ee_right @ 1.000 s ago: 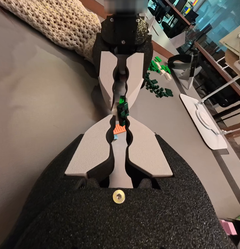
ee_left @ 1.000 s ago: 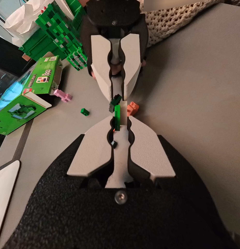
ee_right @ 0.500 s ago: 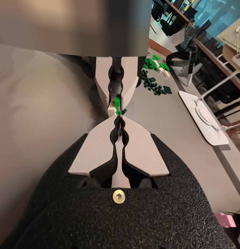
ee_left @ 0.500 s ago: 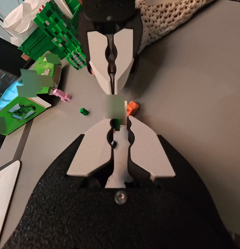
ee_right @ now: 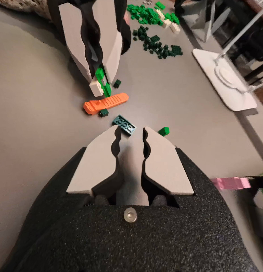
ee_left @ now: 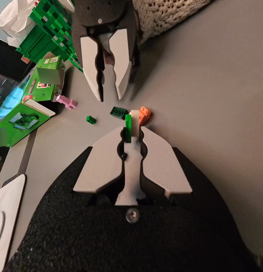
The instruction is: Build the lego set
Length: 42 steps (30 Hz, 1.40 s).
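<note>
left tool [ee_left: 131, 129]: clamped on green-white stack [ee_left: 132, 125] | right tool [ee_right: 130, 129]: apart, empty | dark plate [ee_right: 124, 125]: on surface beside orange separator [ee_right: 105, 103] | risk: plate lies skewed between right tips, may skid when pinched

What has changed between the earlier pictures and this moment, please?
The right gripper has opened and drawn back from the left gripper, empty; the dark green plate it pressed against the held piece now lies on the table. The left gripper stays shut on the green and white assembly; the orange brick separator has not moved.
</note>
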Tool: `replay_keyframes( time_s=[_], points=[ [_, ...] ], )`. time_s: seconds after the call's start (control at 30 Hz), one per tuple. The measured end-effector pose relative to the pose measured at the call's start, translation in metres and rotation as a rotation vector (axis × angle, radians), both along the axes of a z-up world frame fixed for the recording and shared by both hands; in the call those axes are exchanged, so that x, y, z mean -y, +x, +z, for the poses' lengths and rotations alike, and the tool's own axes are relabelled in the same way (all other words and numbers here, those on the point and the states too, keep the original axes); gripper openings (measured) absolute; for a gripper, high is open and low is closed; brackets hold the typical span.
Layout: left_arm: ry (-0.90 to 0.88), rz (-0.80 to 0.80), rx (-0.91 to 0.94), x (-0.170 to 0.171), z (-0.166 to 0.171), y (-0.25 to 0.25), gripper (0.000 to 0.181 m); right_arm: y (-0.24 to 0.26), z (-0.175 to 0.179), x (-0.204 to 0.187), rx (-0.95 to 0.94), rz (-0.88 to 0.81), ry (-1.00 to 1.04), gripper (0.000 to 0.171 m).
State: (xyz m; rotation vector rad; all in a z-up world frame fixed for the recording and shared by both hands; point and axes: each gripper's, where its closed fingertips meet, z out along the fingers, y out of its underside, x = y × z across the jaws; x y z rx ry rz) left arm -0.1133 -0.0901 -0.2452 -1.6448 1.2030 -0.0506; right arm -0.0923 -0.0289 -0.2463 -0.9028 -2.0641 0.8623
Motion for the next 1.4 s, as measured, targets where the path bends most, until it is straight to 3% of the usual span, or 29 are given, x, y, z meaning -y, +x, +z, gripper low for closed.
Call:
replay_keyframes(
  time_s=[0.17, 0.47, 0.57, 0.67, 0.77, 0.93, 1.23, 1.37, 1.4],
  points=[
    [-0.002, 0.001, -0.003, -0.001, 0.000, 0.000, 0.017, 0.003, 0.000, 0.008, 0.080, 0.011, -0.120, 0.036],
    [0.015, 0.063, -0.039, -0.010, -0.003, -0.007, 0.016, 0.002, -0.009, 0.009, 0.121, 0.003, -0.073, 0.040],
    [0.126, 0.185, -0.136, -0.022, 0.003, -0.024, 0.017, 0.001, -0.009, 0.008, 0.117, 0.000, -0.068, 0.038],
    [0.266, 0.195, -0.245, -0.024, 0.011, -0.023, 0.017, -0.006, 0.003, 0.013, 0.014, -0.005, -0.062, 0.032],
    [0.333, 0.200, -0.357, -0.026, 0.010, -0.022, 0.017, -0.015, 0.021, 0.033, -0.046, 0.006, -0.212, 0.030],
    [0.412, 0.190, -0.378, -0.025, 0.018, -0.018, 0.017, -0.030, 0.017, 0.039, -0.003, -0.068, -0.247, 0.051],
    [0.457, 0.118, -0.448, -0.021, 0.015, -0.005, 0.017, -0.037, 0.014, 0.057, 0.056, -0.054, -0.304, 0.033],
    [0.482, 0.132, -0.318, -0.019, 0.029, -0.001, 0.046, -0.037, 0.015, 0.052, 0.063, -0.072, -0.333, 0.033],
    [0.479, 0.146, -0.273, -0.019, 0.033, -0.003, 0.047, -0.037, 0.016, 0.048, 0.049, -0.081, -0.325, 0.033]
  ],
)
